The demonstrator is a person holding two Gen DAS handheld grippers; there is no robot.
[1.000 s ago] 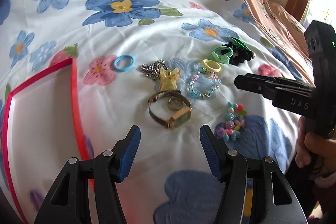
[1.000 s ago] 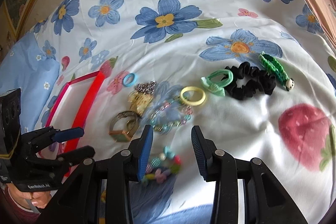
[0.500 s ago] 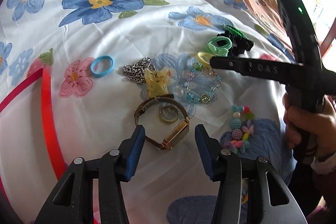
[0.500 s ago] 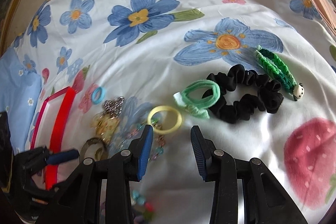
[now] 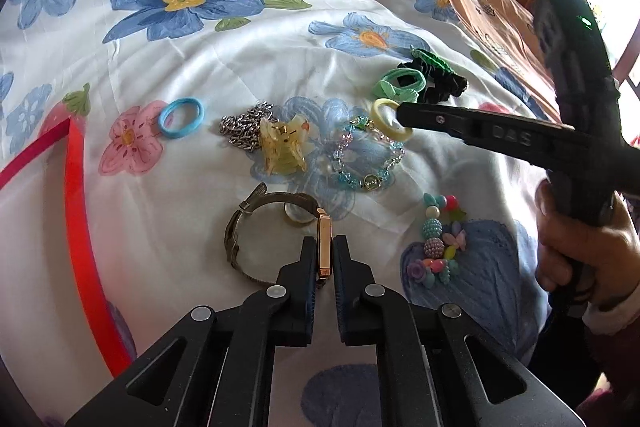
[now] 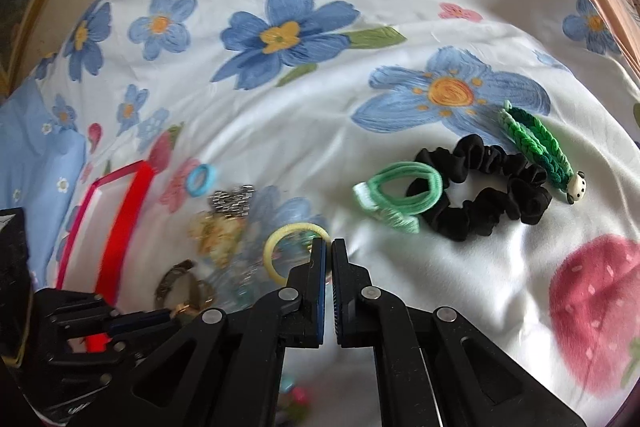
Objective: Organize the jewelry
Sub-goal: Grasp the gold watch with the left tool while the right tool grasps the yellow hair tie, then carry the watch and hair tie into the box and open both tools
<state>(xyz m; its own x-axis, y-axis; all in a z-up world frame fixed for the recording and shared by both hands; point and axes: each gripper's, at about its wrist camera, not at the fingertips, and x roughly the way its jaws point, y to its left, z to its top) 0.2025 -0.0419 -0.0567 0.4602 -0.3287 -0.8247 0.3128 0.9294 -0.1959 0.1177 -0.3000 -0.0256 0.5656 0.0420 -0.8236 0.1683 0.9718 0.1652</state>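
Both grippers have just been closing, and each has something now. The left gripper is clamped on the gold case of the watch, pads pressing either side of it, with the mesh strap curled on the bedspread to its left. The right gripper has pinched down on the rim of the yellow hair tie — the jaws look nearly touching, with the thin band caught at the tips.

So I'd say this is the grab step for 2 items at once. Everything else sits loose on the bed: the silver chain, yellow claw clip, blue bead bracelet, blue hair tie, the colourful charm string, green hair tie and black scrunchie.

Next move probably means lifting straight up so the strap doesn't drag the small ring lying by it, then carrying the watch to the red-rimmed tray at the left — gently, that grip on the tie looks slim.
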